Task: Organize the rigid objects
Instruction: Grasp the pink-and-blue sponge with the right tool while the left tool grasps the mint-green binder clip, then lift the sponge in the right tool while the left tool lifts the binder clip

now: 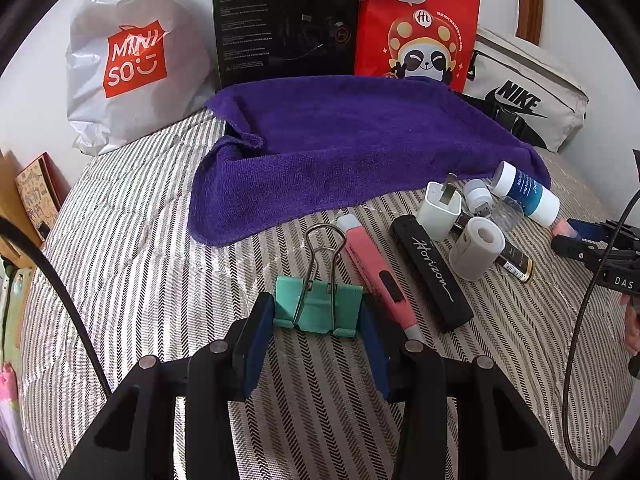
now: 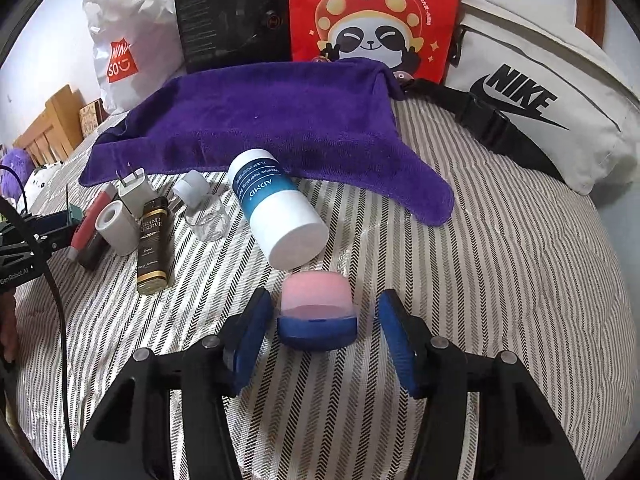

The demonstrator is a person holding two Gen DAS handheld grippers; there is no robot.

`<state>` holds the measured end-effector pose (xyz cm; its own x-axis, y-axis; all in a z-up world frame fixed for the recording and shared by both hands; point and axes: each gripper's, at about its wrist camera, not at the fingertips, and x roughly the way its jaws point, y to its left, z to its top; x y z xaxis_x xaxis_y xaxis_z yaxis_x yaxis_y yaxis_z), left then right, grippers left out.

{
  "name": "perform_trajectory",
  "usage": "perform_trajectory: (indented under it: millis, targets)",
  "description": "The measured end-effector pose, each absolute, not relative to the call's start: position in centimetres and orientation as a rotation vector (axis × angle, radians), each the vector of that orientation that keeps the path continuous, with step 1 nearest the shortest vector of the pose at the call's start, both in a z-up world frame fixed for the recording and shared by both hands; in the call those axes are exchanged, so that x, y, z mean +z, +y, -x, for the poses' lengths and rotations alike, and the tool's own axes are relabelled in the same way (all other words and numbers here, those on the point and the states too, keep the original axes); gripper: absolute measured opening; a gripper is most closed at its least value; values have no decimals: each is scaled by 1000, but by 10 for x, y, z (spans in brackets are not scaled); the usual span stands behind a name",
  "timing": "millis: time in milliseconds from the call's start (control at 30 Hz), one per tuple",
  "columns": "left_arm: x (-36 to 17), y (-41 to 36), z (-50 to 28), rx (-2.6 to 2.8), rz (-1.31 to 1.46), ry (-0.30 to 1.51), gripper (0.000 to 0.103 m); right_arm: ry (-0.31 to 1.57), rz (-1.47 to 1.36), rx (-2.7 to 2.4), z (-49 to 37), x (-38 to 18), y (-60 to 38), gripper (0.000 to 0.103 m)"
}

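Note:
My left gripper [image 1: 318, 312] is shut on a teal binder clip [image 1: 320, 304] with its wire handles up, above the striped cover. Beside it lie a pink utility knife [image 1: 376, 272] and a black Horizon case [image 1: 432, 272]. My right gripper [image 2: 320, 320] is open around a small pink-and-blue jar [image 2: 316, 312] on the cover; the pads stand apart from it. A white and blue tube [image 2: 272, 208] lies just beyond. A purple towel [image 1: 360, 136] covers a raised tray behind.
A white charger [image 1: 438, 208], tape roll [image 1: 476, 248], clear bottle [image 2: 208, 208] and dark Grand Reserve bottle [image 2: 152, 248] lie clustered. A Miniso bag [image 1: 132, 60], black box [image 1: 284, 20], red panda bag [image 1: 416, 24] and Nike bag [image 2: 540, 100] line the back.

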<state>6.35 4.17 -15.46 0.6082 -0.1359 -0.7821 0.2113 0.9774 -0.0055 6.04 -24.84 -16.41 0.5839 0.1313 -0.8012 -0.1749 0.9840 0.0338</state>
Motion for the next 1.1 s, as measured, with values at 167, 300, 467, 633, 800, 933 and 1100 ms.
perform_trajectory:
  millis: [167,300,467,633,800,933,1100]
  targets:
    - [-154,41,-64,-200,-95,893,41,955,57,181,-61,-161,-245,37]
    - [-153,41,-64,-196,-88,900,41,981,26,192,-62,-159,-249,37]
    - [-149,45,-61,-190,-88,917,41,1002,-28,202,-62,-152,-260,37]
    - [-139,55,-60,-181,-35,921,41,993,-72,199,-62,-141,-273,37]
    - [-126,61,-61,-180,-4,903,41,977,-94,198,-67,-128,-280,37]
    - [-114,67,-67,-182,30,890,40,953,-70,205,-74,-116,-281,37]
    - [-107,73,-86,-184,79,891,22,931,-71,210,-90,-102,-280,37]
